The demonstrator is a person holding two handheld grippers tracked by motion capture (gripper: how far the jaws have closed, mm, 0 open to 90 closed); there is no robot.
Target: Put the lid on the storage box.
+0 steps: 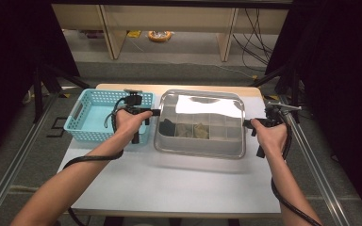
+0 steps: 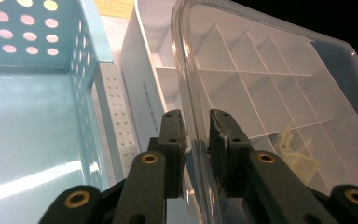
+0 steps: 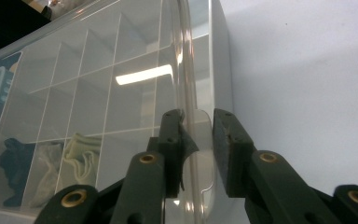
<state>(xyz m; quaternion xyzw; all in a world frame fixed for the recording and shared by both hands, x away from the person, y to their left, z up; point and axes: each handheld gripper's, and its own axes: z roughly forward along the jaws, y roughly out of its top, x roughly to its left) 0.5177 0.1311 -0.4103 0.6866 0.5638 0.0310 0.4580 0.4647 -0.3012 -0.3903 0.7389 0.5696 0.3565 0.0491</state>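
Lid handling on a compartment box. The left tool (image 1: 154, 112) and right tool (image 1: 247, 124) each clench a short edge of the clear plastic lid (image 1: 202, 106), at 9 and 3 o'clock, above the divided storage box (image 1: 195, 146) at the centre of the white worktop (image 1: 169, 183). Judged step: lifting or seating the lid; the next move needs both hands travelling level together. A turquoise basket (image 1: 82, 117) stands at 9 o'clock; grey floor and wooden furniture legs lie at 12.

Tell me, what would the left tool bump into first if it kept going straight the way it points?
The left tool already has the clear lid edge between its jaws, so it would probably run deeper along that lid, above the white divided box. Depth is hard to judge.
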